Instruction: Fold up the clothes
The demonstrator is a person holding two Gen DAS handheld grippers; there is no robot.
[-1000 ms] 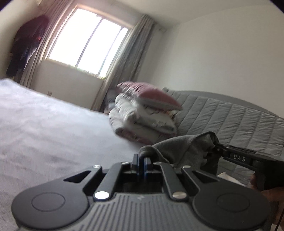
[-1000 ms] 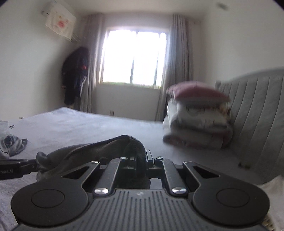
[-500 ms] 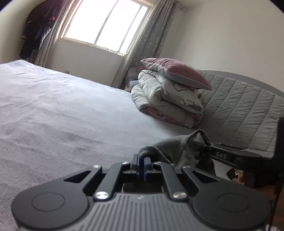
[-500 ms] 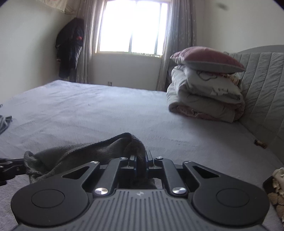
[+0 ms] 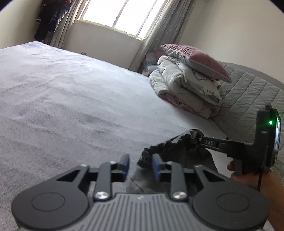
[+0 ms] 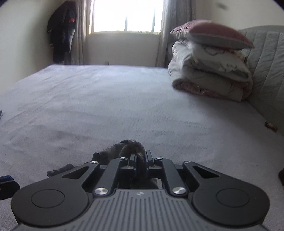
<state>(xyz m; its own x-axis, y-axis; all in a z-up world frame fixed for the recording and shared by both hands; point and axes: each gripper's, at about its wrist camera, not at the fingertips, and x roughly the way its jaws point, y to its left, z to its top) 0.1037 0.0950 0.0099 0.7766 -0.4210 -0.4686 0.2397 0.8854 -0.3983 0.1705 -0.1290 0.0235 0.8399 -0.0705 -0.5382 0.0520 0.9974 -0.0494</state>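
Left wrist view: left gripper [image 5: 140, 162] has just been opening, jaws now parted. The dark grey garment [image 5: 174, 149] sits in the gap, bunched against the right-side blue pad [image 5: 156, 164]; the left-side pad is clear of it, so no pinch. Cloth drapes down below the fingers onto the bed [image 5: 71, 99].

Just past those fingers, up and to the right, the right gripper [image 5: 199, 138] comes in from the side, tips buried in the far end of the same garment. A hand [image 5: 248, 176] holds its grip.

Right wrist view: right gripper [image 6: 140, 164] clamped tight on a fold of the garment [image 6: 129, 147], cloth squeezed between both pads and humped up just ahead of the tips. The rest trails off left of the fingers, lying on the bed [image 6: 124, 99].

Far beyond the fingers, to the right: folded duvet stack [image 6: 209, 74] with a pink pillow [image 6: 209, 33] on top, against a quilted grey headboard [image 6: 266, 58]. Straight ahead, far wall: window [image 6: 127, 16] with curtains, dark coat [image 6: 63, 33] hanging left of it.
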